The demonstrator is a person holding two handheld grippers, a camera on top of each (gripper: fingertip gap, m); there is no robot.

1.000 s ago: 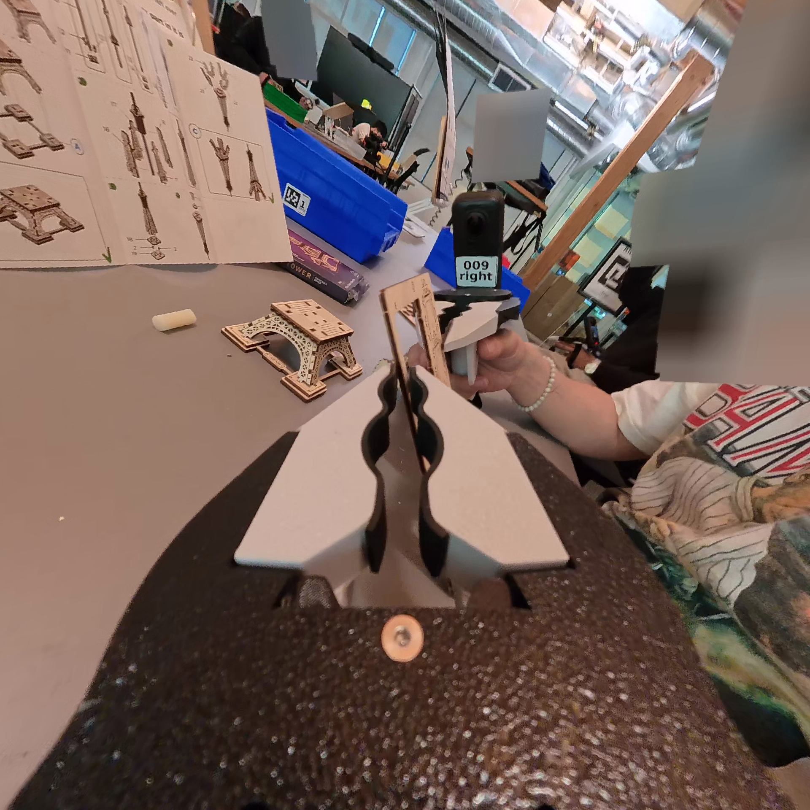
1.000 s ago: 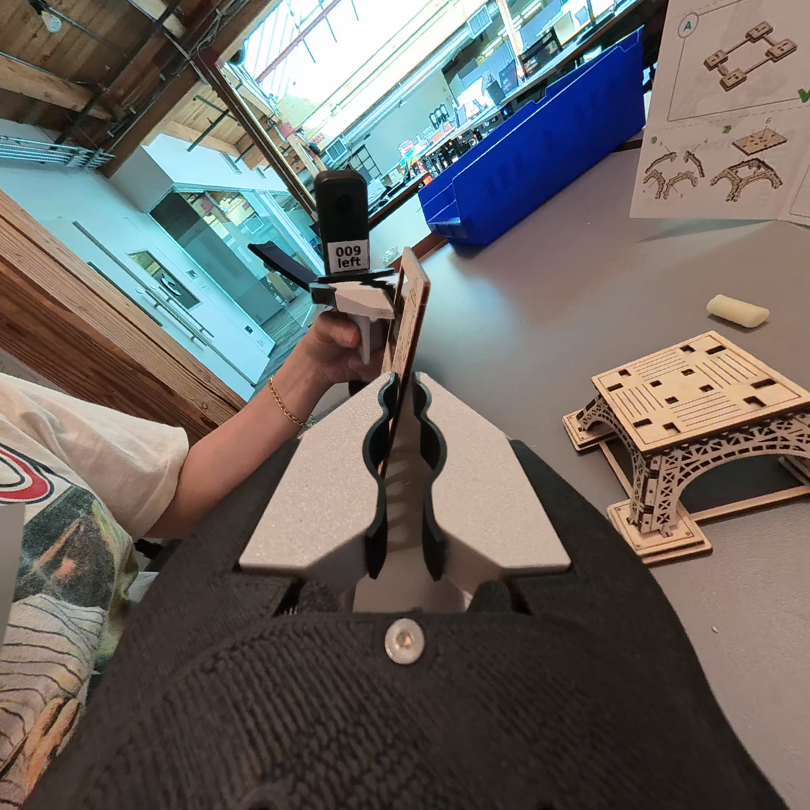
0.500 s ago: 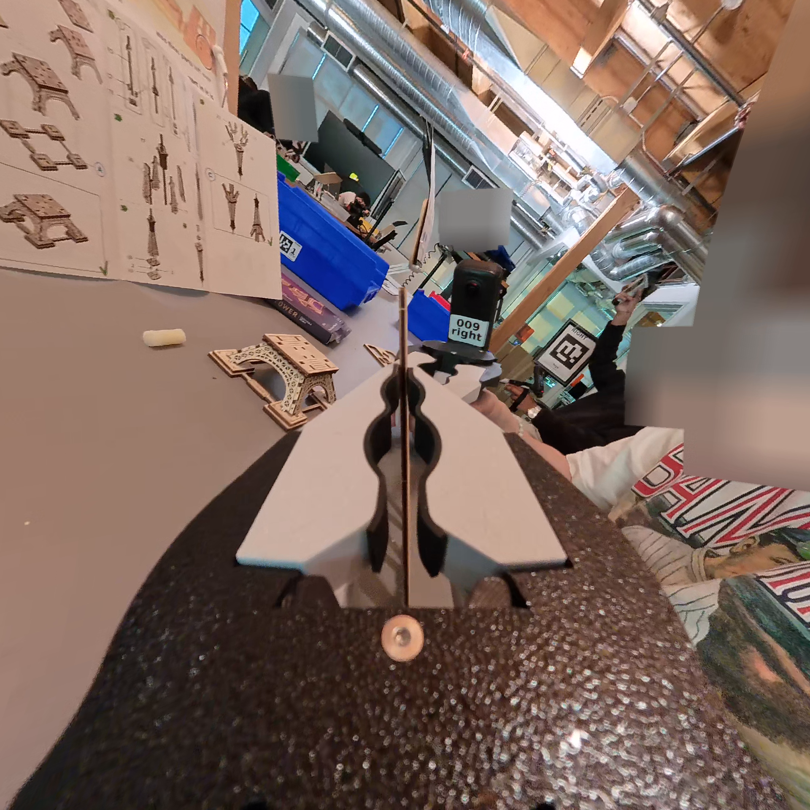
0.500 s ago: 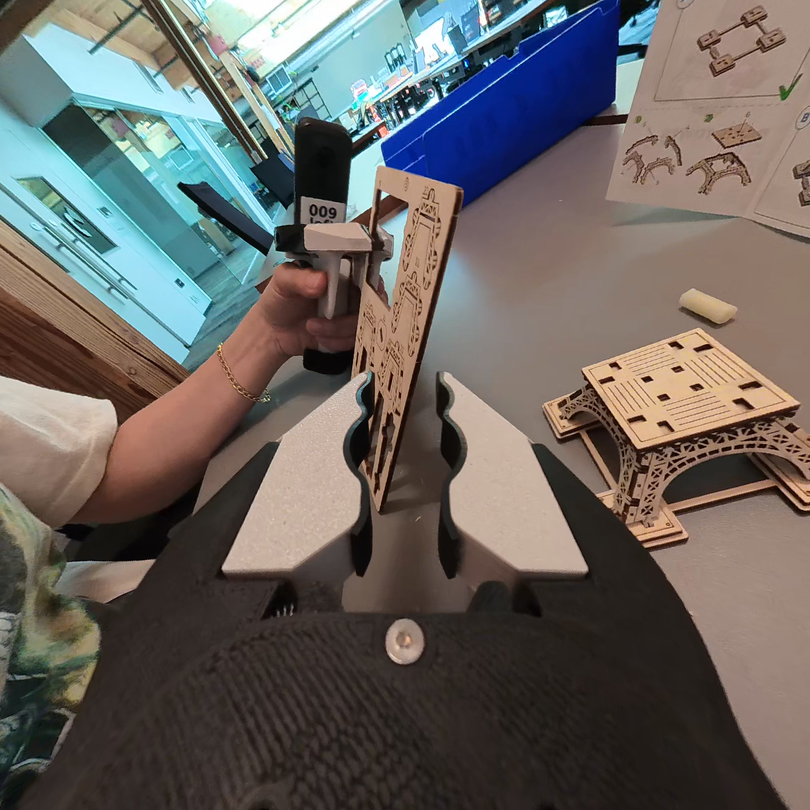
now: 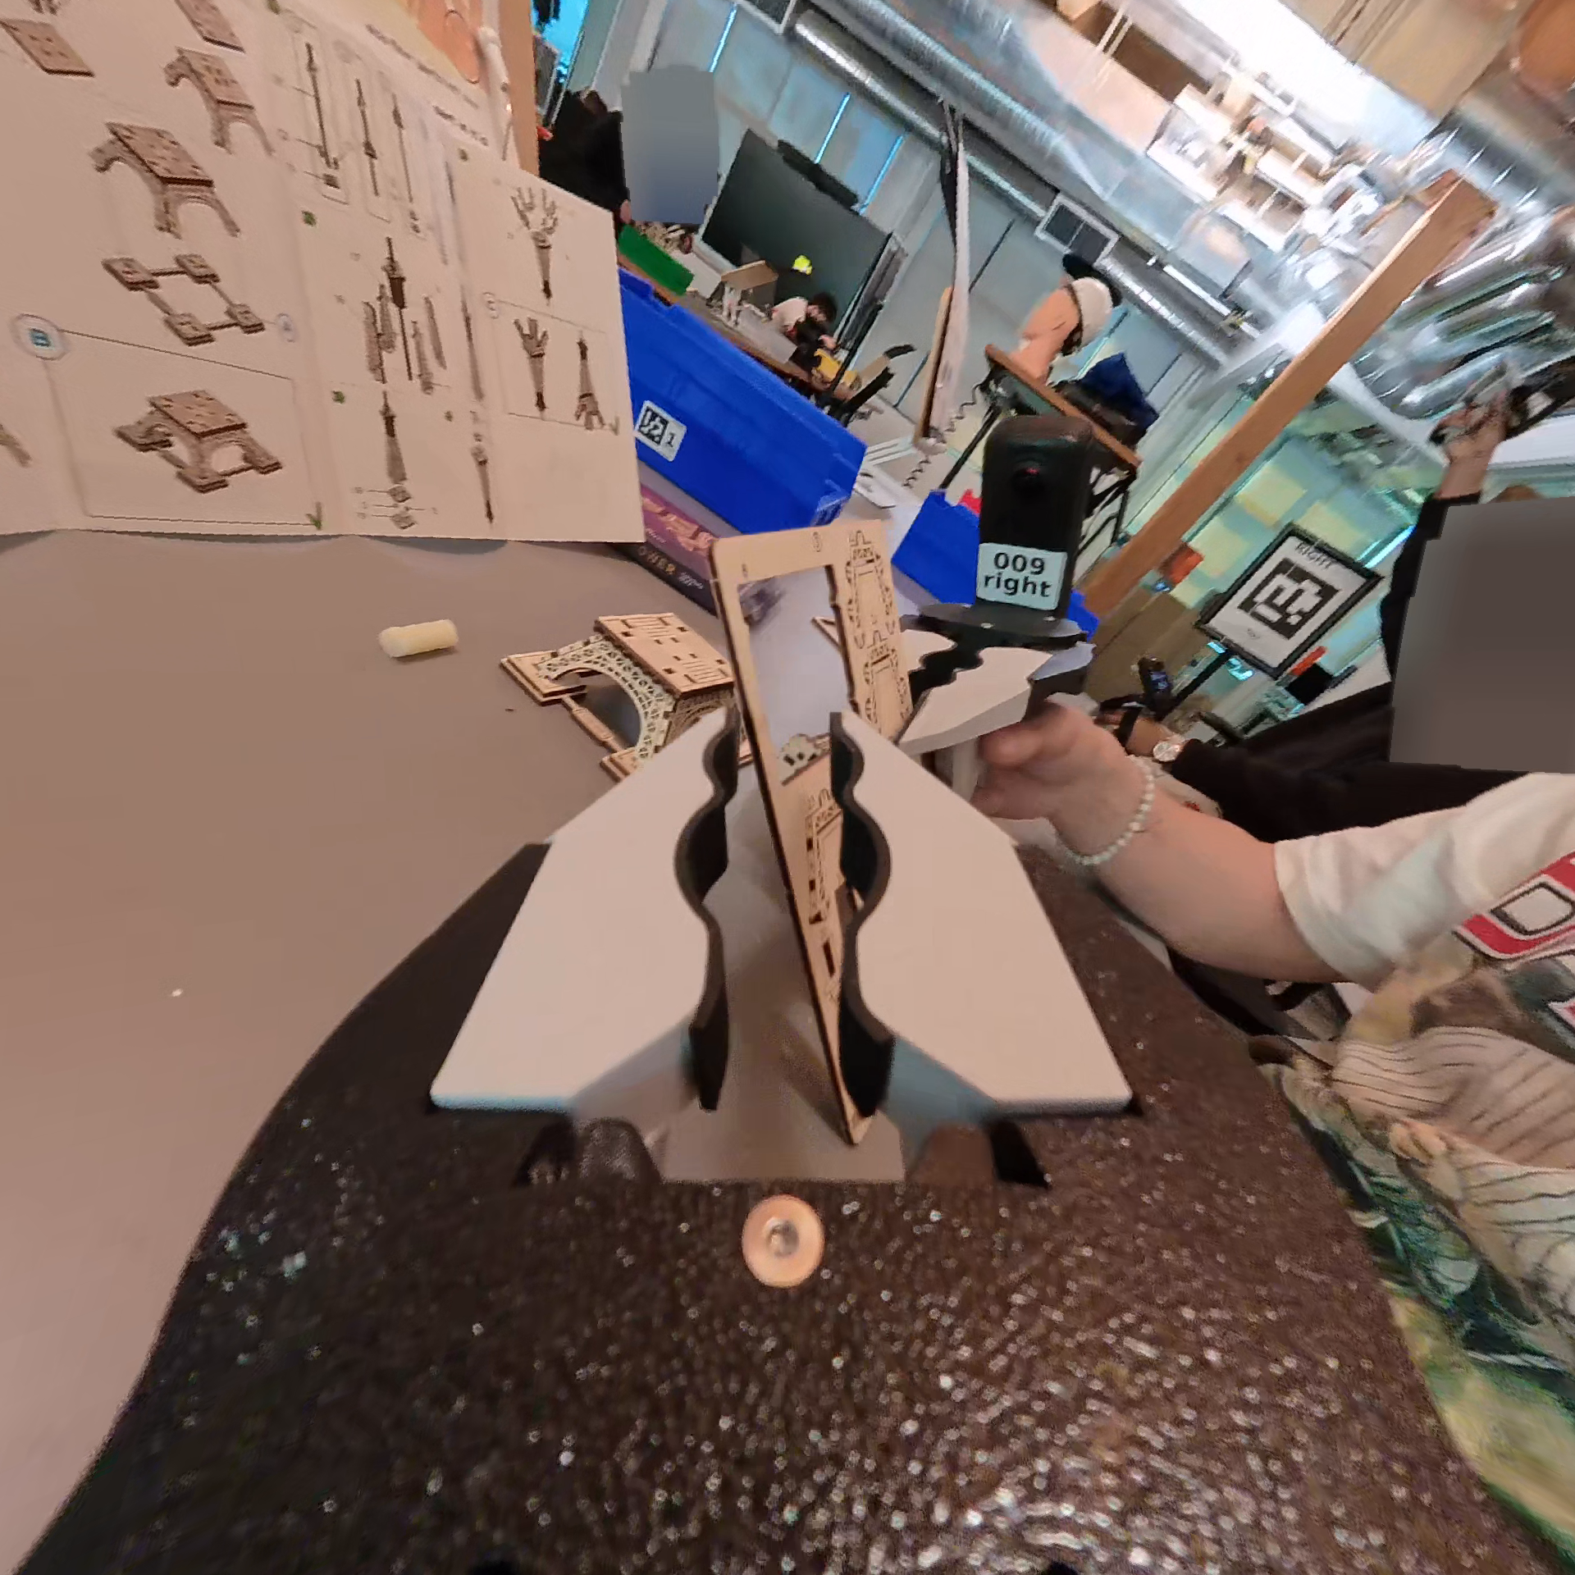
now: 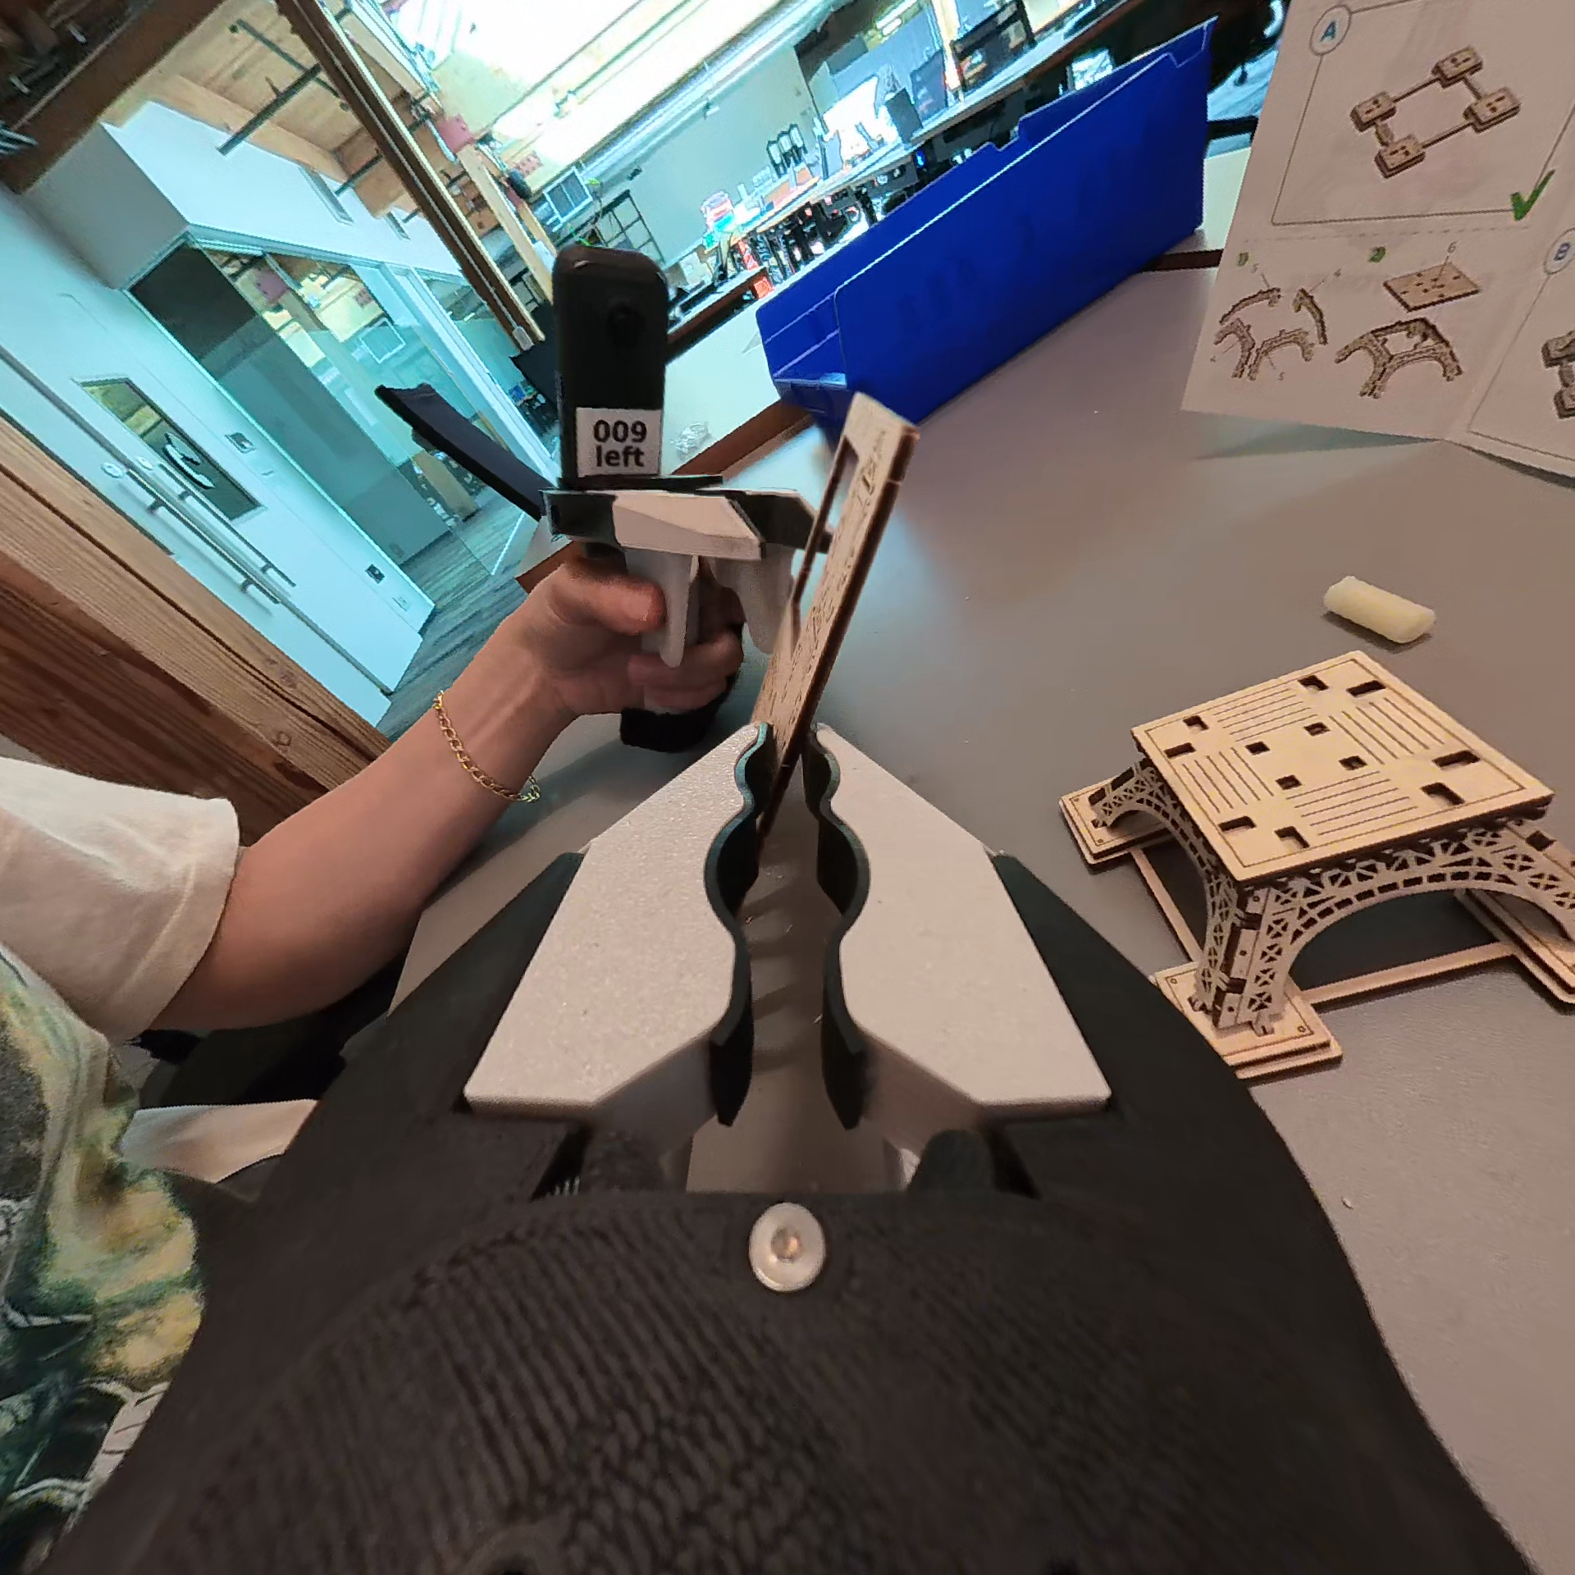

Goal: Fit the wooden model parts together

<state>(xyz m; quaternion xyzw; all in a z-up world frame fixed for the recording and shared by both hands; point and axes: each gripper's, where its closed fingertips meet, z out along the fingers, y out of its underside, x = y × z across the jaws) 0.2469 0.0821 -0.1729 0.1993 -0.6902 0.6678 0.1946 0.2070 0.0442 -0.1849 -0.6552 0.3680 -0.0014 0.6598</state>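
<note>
The grey counter (image 5: 213,852) gives the most room. It lies bare on the left, while its far edge is closed off by the standing instruction sheet (image 5: 256,298) and the blue bins (image 5: 724,426). The finished tower base (image 6: 1329,818) stands on the counter to the right of the right gripper and well apart from it, and its lattice legs look easy to crack if bumped. The task's thing, the wooden parts sheet (image 5: 810,895), is held up in the air between the two tools, tilted off upright, and it touches nothing on the counter. It is a thin laser-cut frame with one big window already emptied and small pieces still in its remaining strip. I judge it light, stiff across its face but quick to snap along the narrow rails, with a dry surface that should not slip. The solid border is the place to hold it, not the fretted pieces. The left gripper (image 5: 780,733) has its jaws released: the sheet runs between them and leans on one pad, with a clear gap to the other. The right gripper (image 6: 780,750) has its jaws clenched, and the very tips pinch the sheet's lower edge. A small cream cylinder (image 6: 1379,607) lies beyond the tower base, out of the way.
</note>
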